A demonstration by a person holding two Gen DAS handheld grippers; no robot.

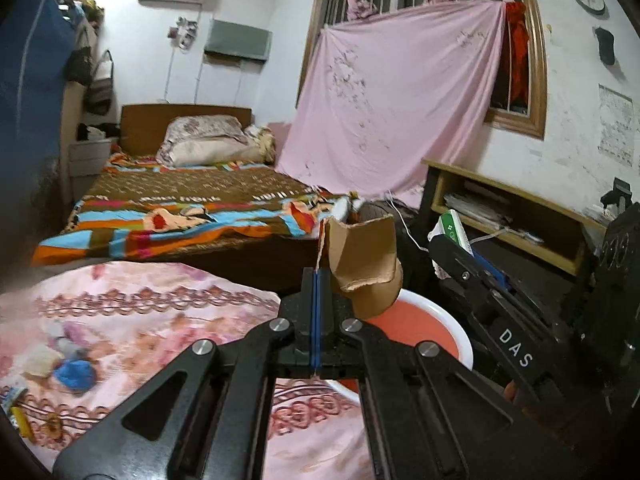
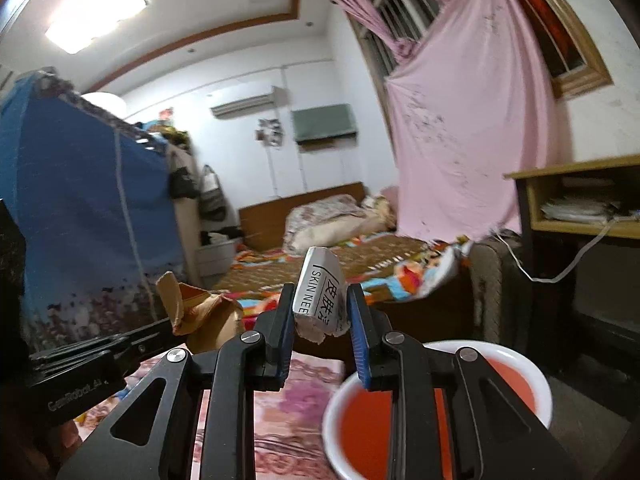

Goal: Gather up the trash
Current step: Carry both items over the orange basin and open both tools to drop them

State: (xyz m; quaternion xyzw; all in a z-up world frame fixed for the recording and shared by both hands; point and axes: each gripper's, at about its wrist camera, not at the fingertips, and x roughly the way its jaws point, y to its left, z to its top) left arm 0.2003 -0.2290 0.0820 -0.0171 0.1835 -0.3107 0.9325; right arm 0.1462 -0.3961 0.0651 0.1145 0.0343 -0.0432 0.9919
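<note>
We are carrying two pieces of trash at once, and both are nearing the red basin (image 2: 512,364) with the white rim, which is sitting low at the right of each view. Our left claw (image 1: 317,280) is pinched fully closed on a thin edge of the torn brown cardboard piece (image 1: 362,256), which is standing up and leaning to the right of the closed tips, so its bulk is already hanging over the near rim of the basin in the left wrist view. Our right claw (image 2: 320,308) is gripping the small white box (image 2: 318,290) printed "SKIN NEE", its pads pressing on the two long sides; the box's long axis is running upward and slightly left, out past the fingertips. In the right wrist view the basin is lying below and to the right of that claw, with the right finger crossing over its rim, so we judge the box needs only a short carry rightward and a downward tilt before release. The cardboard is showing there at the left centre, beside the box. Of the two, the left claw's load looks nearer to being over the basin's opening. Behind everything the bed (image 1: 192,200) is filling the middle of the frames, and a pink patterned cloth (image 1: 132,320) is covering the surface under us at the lower left.
</note>
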